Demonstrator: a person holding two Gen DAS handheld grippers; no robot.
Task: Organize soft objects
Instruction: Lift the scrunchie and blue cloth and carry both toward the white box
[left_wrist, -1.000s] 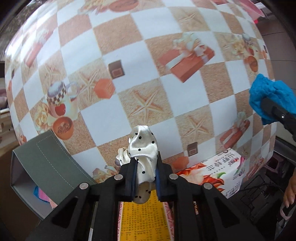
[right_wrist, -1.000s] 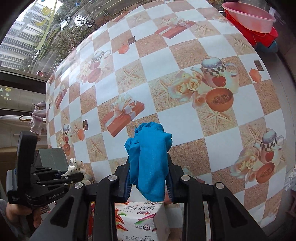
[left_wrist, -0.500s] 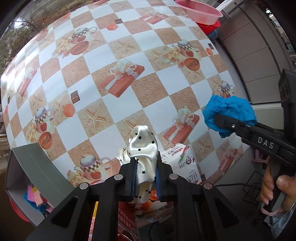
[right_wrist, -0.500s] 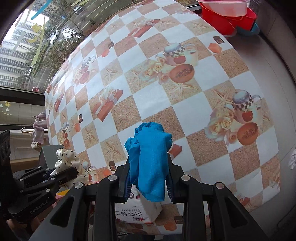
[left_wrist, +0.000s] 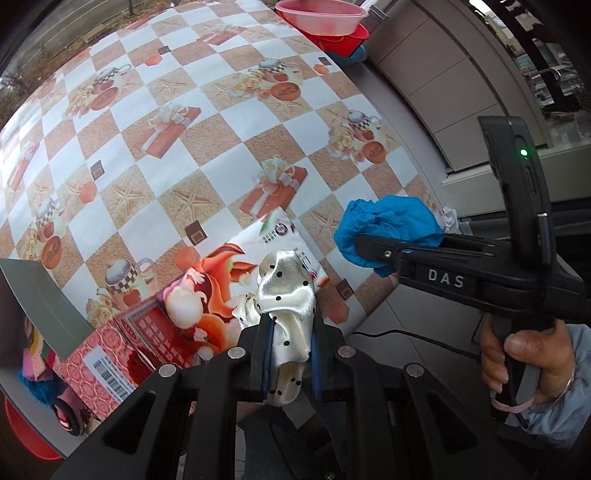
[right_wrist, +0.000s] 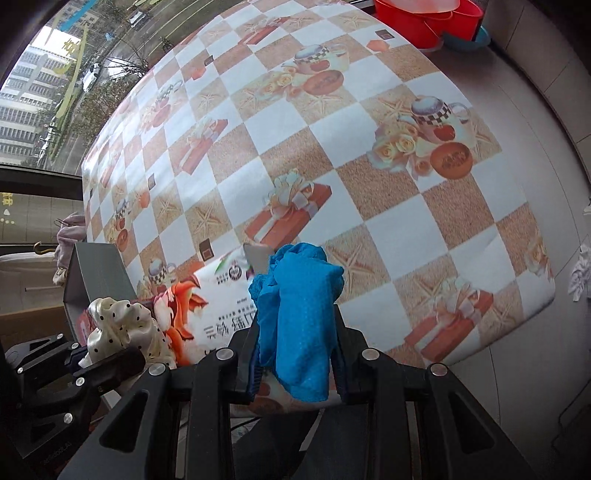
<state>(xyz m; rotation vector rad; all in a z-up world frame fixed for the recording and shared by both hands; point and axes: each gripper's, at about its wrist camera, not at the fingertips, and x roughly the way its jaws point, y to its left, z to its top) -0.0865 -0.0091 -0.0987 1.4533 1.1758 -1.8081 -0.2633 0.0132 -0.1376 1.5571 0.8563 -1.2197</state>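
My left gripper (left_wrist: 290, 325) is shut on a cream satin cloth with black dots (left_wrist: 288, 291), held above the table's near edge. It also shows in the right wrist view (right_wrist: 122, 328) at lower left. My right gripper (right_wrist: 297, 332) is shut on a blue cloth (right_wrist: 299, 317); in the left wrist view the blue cloth (left_wrist: 388, 225) sits at the right, level with the left gripper. Both cloths hang above a printed carton (left_wrist: 221, 280).
The table carries a checkered tablecloth (left_wrist: 221, 155) with gift and teacup prints. A grey box with a raised flap (left_wrist: 40, 302) holds coloured soft items at the left. Red and pink basins (left_wrist: 325, 26) stand at the far corner. A red patterned box (left_wrist: 122, 354) lies by the carton.
Both grippers have drawn back toward the table's near edge, still holding their cloths. The carton and the red box now fill more of the left wrist view.
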